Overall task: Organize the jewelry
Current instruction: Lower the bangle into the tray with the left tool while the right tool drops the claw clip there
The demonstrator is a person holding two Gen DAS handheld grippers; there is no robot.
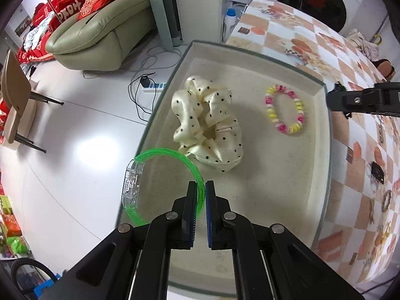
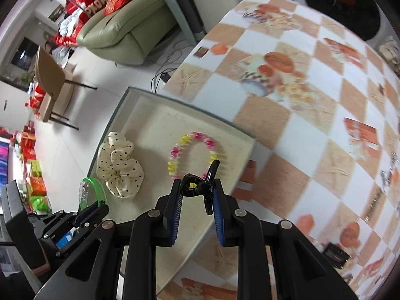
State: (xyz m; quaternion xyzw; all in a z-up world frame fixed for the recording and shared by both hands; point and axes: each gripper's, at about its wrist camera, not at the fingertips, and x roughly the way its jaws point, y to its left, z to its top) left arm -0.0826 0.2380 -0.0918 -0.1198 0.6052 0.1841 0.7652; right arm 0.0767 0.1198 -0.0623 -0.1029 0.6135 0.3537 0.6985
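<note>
My left gripper (image 1: 200, 187) is shut on a green plastic bangle (image 1: 160, 153) with a clear clasp, held above the near left edge of a beige tray (image 1: 322, 150). In the tray lie a cream polka-dot scrunchie (image 1: 207, 125) and a pink and yellow bead bracelet (image 1: 285, 110). My right gripper (image 2: 196, 187) is shut on a black hair claw clip (image 2: 202, 187), held over the tray's near right part (image 2: 160, 120). The scrunchie (image 2: 120, 165), bracelet (image 2: 195, 152) and bangle (image 2: 93, 190) also show in the right wrist view. The right gripper's tip (image 1: 340, 100) shows at the tray's far right edge.
The tray sits on a table with an orange checkered cloth (image 1: 300, 37). Several small hair accessories (image 1: 377, 172) lie on the cloth at the right. Beyond the table edge are white floor, a power strip with cables (image 1: 152, 86), a green sofa (image 1: 100, 32) and a chair (image 1: 15, 100).
</note>
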